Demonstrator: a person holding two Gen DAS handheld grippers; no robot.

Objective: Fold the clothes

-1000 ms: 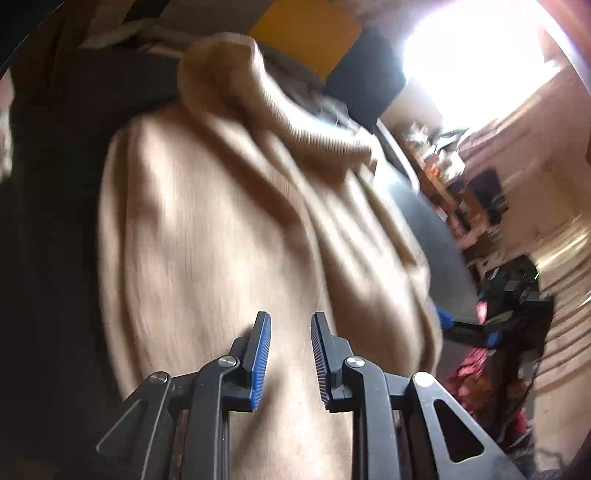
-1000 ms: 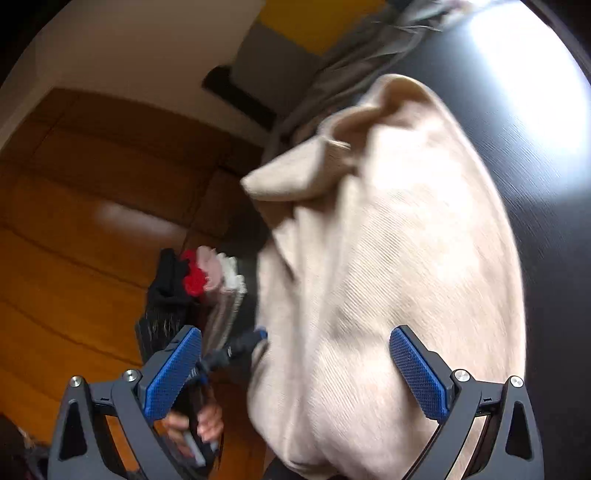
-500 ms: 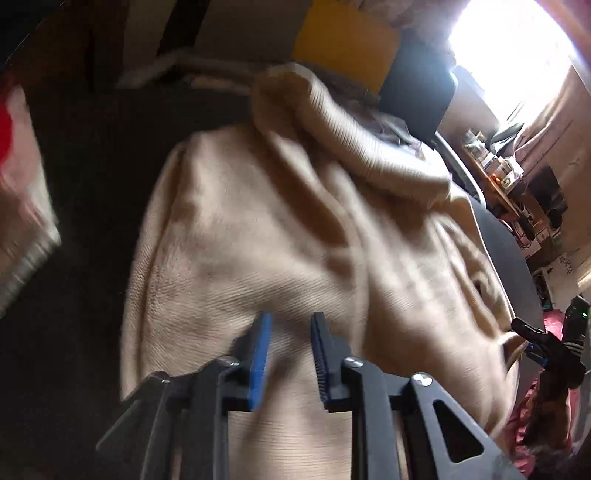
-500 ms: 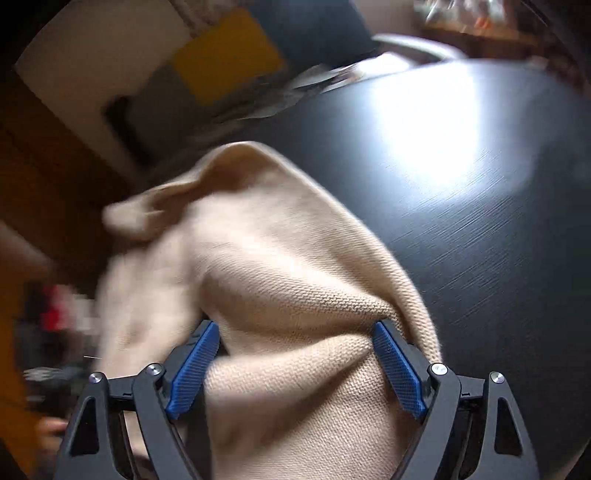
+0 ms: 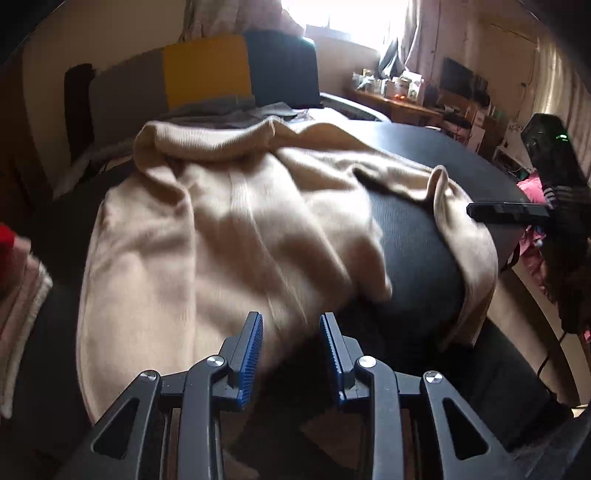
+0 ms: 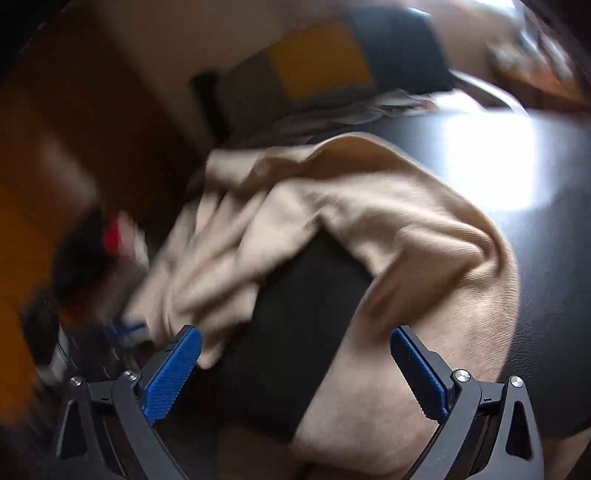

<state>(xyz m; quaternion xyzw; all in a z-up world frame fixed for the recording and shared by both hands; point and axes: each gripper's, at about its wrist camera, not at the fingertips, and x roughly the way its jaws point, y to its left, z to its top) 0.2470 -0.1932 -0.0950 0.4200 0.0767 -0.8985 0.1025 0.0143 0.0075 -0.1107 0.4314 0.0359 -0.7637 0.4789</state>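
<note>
Left wrist view showed a dark round table (image 5: 461, 162) with a beige sweater (image 5: 207, 236) spread loosely over most of it, creased and bunched, its ribbed edge humped at the far side. A gap in the cloth left a patch of dark tabletop bare near the right, with a strip of sweater curling round that patch to the table's edge. Behind the table stood cushions (image 5: 207, 75) in grey, yellow and dark blue, with a grey cloth (image 5: 221, 110) lying at their foot. A bright window (image 5: 343, 14) with curtains lit the room, and a cluttered wooden desk (image 5: 399, 99) stood along the far wall. Folded clothes (image 5: 18, 295) in pink and red sat at the left edge. No containers could be made out.

The left gripper (image 5: 291, 354) hung over the near hem; its jaws had just been opening and stood partly apart, with blurred cloth between them but not clearly pressed by the pads. The right gripper (image 6: 295, 373), also seen at the right of the left wrist view, had its jaws fully spread above the sweater (image 6: 424, 236) and bare table (image 6: 546, 236), gripping nothing. The right wrist view was smeared by motion.
</note>
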